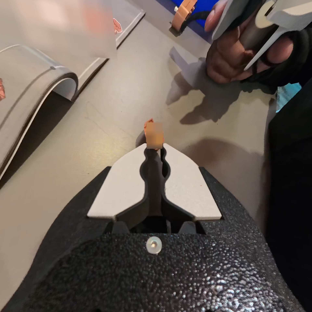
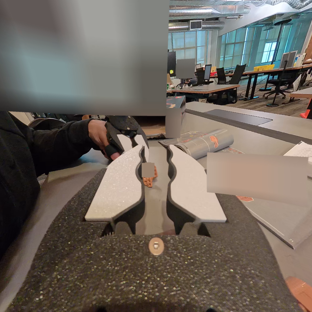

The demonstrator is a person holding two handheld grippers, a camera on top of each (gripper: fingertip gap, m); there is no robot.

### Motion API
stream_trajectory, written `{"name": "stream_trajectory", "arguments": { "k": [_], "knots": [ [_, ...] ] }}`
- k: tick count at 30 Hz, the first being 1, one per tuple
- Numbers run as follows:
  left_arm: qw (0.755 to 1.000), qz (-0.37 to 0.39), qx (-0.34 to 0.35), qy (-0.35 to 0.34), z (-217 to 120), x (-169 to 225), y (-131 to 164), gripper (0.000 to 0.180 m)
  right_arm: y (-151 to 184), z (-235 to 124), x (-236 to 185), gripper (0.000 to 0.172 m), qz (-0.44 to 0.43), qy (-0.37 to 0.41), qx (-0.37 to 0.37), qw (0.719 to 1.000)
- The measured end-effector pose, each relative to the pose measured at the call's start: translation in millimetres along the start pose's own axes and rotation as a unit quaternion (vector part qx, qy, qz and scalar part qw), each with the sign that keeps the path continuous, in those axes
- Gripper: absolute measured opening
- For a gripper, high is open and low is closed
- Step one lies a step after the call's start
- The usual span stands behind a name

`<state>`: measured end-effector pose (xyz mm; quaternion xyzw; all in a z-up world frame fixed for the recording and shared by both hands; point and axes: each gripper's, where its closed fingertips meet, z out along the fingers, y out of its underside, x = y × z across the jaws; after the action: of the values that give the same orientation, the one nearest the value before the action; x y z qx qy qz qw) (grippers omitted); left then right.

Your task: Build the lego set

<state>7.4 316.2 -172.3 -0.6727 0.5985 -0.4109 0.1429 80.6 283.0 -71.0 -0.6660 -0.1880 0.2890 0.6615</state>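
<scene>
Right wrist view: grey worktop (image 2: 253,135), open office behind it; right gripper (image 2: 156,152) fingers spread, bare, over the orange piece (image 2: 148,181). Left gripper (image 1: 154,145) fingers nearly closed around that piece (image 1: 149,121).

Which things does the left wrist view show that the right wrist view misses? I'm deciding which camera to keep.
Only the left wrist view: a copper-coloured roll by a blue surface, and the right hand from below. Only the right wrist view: the office desks and chairs behind, the left hand, and the right gripper open. Both: the small orange piece, the curled grey booklet and the grey table.
</scene>
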Motion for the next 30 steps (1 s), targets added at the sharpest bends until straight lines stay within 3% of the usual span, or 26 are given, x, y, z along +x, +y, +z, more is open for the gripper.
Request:
{"name": "stream_trajectory", "arguments": {
  "k": [9, 14, 18, 21, 26, 30],
  "knots": [
    [0.995, 0.057, -0.003, -0.079, -7, -22, -2, 0.033, 0, 0, -1, 0.024, -0.003, 0.000, -0.001, 1.000],
    [0.985, 0.119, 0.076, -0.097, -15, -19, -29, 0.032, -1, -2, -1, 0.025, 0.005, 0.000, 0.003, 1.000],
    [0.963, 0.187, 0.155, -0.118, -21, -13, -51, 0.027, -2, -6, -11, 0.026, 0.012, -0.017, 0.009, 1.000],
    [0.954, 0.212, 0.161, -0.135, -19, -15, -54, 0.024, -7, -9, -30, 0.026, 0.053, -0.051, 0.014, 0.997],
    [0.952, 0.219, 0.153, -0.148, -18, -17, -53, 0.024, -49, -34, -56, 0.026, 0.102, -0.137, 0.023, 0.985],
    [0.951, 0.229, 0.150, -0.142, -16, -14, -52, 0.024, -110, -88, -34, 0.023, 0.065, -0.138, 0.052, 0.987]
  ]
}}
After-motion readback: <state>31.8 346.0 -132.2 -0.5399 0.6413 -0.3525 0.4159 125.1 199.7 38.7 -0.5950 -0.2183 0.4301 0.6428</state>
